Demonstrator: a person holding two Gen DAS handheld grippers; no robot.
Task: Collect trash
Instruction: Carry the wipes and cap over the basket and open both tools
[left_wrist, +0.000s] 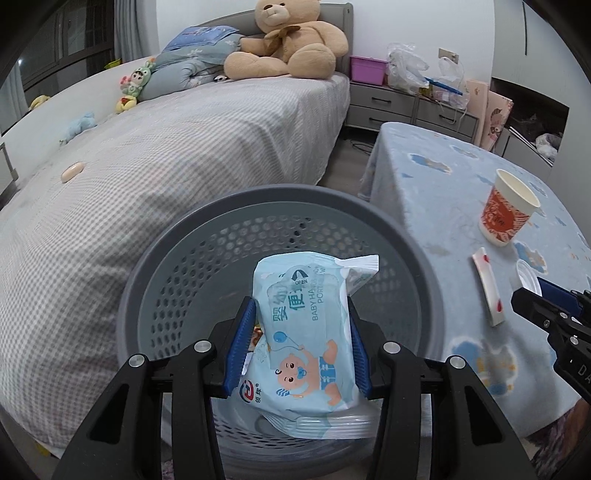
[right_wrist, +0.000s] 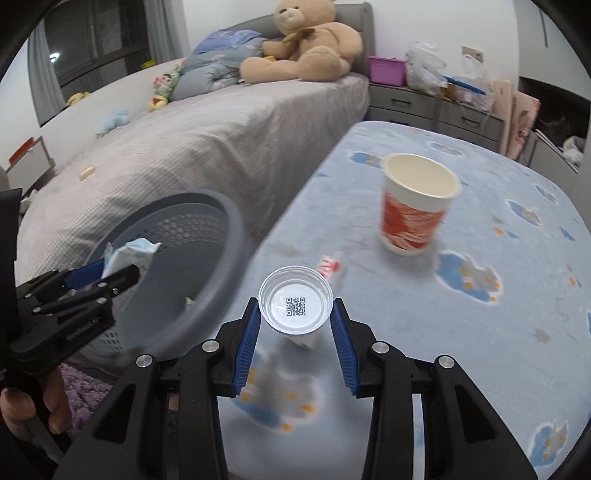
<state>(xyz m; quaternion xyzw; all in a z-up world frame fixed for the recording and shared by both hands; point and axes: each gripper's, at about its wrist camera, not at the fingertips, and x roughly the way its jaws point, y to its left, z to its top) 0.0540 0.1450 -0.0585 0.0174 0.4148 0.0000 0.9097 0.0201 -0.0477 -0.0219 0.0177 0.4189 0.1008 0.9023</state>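
My left gripper (left_wrist: 301, 314) is shut on a light-blue baby-wipes packet (left_wrist: 306, 332) and holds it over the mouth of the grey perforated trash basket (left_wrist: 177, 236). In the right wrist view that gripper (right_wrist: 118, 273) shows at the left with the packet (right_wrist: 129, 253) above the basket (right_wrist: 221, 214). My right gripper (right_wrist: 295, 312) is shut on a small clear plastic cup (right_wrist: 294, 302) with a QR code on its bottom, above the blue blanket-covered table (right_wrist: 480, 332). A red-and-white paper cup (right_wrist: 415, 206) stands upright on the table. A thin red-and-white wrapper (left_wrist: 488, 286) lies flat near it.
A bed with a checked cover (left_wrist: 166, 155) runs along the left, with a big teddy bear (left_wrist: 291, 40) and small toys at its head. Grey drawers (left_wrist: 391, 103) with bags and a purple box stand at the back. A hand (right_wrist: 44, 402) grips the left tool's handle.
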